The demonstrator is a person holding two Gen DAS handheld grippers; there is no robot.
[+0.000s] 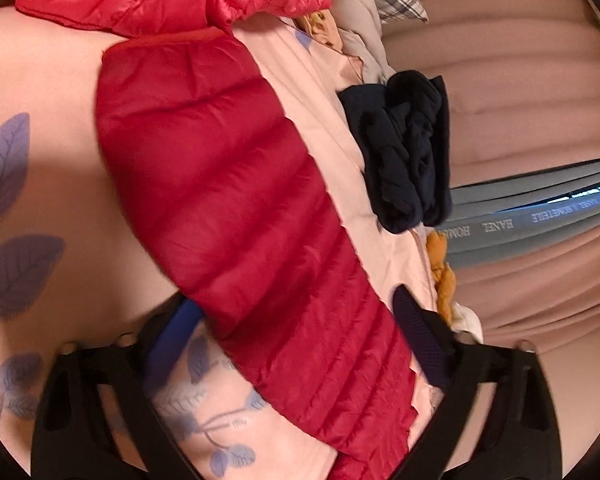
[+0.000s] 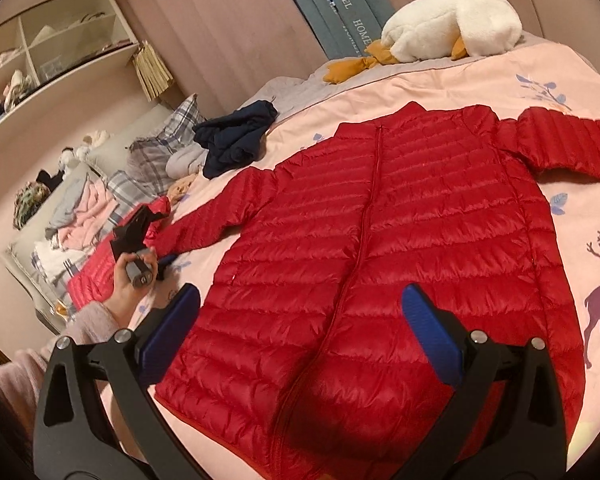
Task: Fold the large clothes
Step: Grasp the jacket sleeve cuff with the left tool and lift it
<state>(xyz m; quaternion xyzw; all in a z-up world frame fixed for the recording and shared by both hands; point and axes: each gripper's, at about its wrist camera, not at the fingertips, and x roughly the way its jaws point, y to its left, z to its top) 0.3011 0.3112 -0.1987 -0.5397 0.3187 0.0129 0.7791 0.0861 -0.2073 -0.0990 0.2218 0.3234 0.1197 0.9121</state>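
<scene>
Lying face up on the pink printed bedspread (image 2: 480, 80), the red quilted down jacket (image 2: 380, 240) is spread flat with its front zip closed, collar toward the headboard and hem nearest the right wrist camera. Both sleeves are stretched outward from the body.

The right gripper (image 2: 300, 328) is seen poised over the hem area, its jaws wide apart. Nothing is clamped between the blue pads; whether the fingers touch the fabric cannot be told.

The left gripper (image 1: 296, 320) is positioned astride one sleeve (image 1: 236, 200) of the jacket, with a finger on each side of it. The jaws are seen partly open, and the sleeve is between them, but a firm clamp on the fabric is not shown. In the right wrist view the same tool is seen held by a hand (image 2: 128, 280) with a fuzzy pink cuff, at the end of that sleeve near the bed's edge.

A crumpled dark navy garment (image 2: 236, 136) is noted on the bedspread beyond the jacket's shoulder, apart from it. A white plush goose (image 2: 452, 24) with orange feet is lying at the head of the bed. Plaid pillows (image 2: 160, 148) and a pile of mixed clothing (image 2: 84, 216) are observed alongside, beneath wall shelving (image 2: 60, 40).
</scene>
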